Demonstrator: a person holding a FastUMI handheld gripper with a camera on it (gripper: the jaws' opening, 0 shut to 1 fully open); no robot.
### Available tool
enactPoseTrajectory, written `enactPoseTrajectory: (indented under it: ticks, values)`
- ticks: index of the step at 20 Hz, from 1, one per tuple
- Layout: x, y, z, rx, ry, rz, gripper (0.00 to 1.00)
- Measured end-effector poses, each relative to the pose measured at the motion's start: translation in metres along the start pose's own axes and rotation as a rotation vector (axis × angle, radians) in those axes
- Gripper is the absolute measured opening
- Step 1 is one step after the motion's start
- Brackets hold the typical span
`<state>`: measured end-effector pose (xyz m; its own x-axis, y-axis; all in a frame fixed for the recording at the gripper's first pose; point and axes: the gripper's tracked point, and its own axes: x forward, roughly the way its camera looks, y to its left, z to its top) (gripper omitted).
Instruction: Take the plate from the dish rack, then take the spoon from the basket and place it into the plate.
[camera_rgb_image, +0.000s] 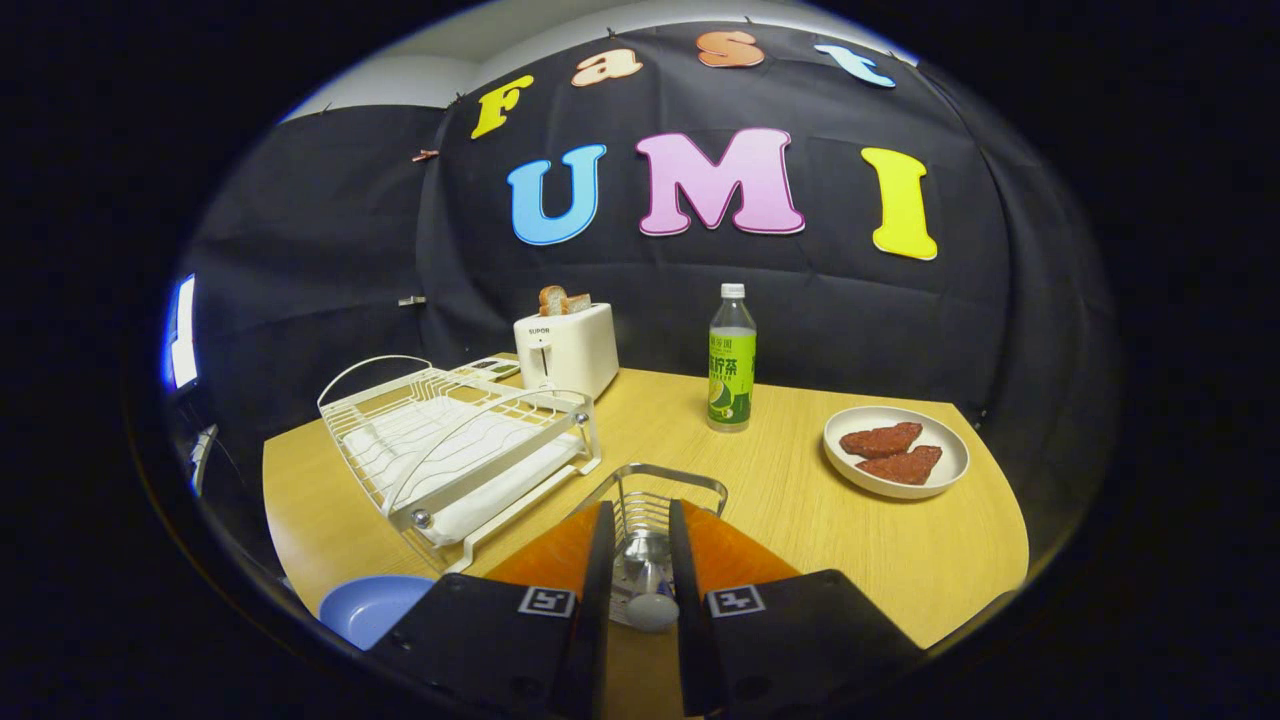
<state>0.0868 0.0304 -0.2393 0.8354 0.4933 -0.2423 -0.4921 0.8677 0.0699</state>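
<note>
spoon (648, 585): only the handle end and a blurred shiny part show between the gripper (640, 575) fingers; the bowl is hidden.
gripper contact: the fingers stand close on either side of the spoon; whether both press on it cannot be told.
wire basket (650, 492): near half hidden behind the fingers; only the far rim and a few wires show.
blue plate (372, 606): lower left of the frame, cut off at the picture's edge and partly covered by the gripper body.
screen (183, 333): left edge of the frame, cut off, too bright to read.
small device (487, 367): partly hidden behind the dish rack (455, 440) and toaster (566, 350); kind cannot be told.
</note>
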Motion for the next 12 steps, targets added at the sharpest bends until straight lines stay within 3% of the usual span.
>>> enactPoseTrajectory:
  ticks: [4,12]
  values:
    - [0.002,0.004,-0.001,-0.018,0.018,-0.008,0.22]
    - [-0.018,0.004,0.020,-0.038,0.079,0.035,0.20]
